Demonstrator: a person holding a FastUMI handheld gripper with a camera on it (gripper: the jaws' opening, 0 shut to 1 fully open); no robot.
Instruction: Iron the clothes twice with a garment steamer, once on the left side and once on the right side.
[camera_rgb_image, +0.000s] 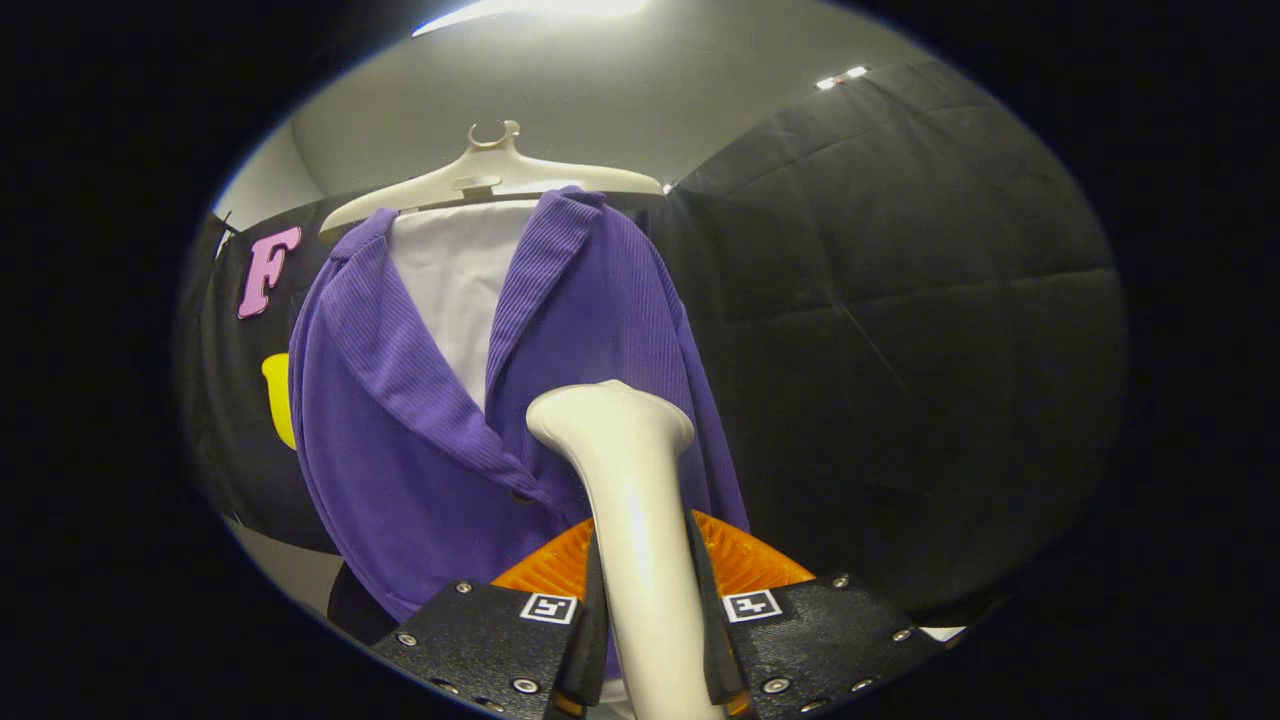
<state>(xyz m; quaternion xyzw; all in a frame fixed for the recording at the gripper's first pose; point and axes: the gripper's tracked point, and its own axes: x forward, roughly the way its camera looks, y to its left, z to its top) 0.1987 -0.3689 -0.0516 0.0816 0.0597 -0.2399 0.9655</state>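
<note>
A purple ribbed jacket (590, 330) hangs over a white inner layer (450, 280) on a cream hanger (490, 175). My gripper (645, 590) is shut on the handle of a cream garment steamer (625, 470), both fingers pressing on its sides. The steamer's head rises just ahead of the fingers and stands in front of the jacket's right half, below the lapel. Whether the head touches the cloth cannot be told.
Black quilted cloth walls (900, 300) stand behind and to the right of the jacket. A pale ceiling with a bright lamp (540, 10) is above. A strip of light floor (290, 565) shows below the jacket's left hem.
</note>
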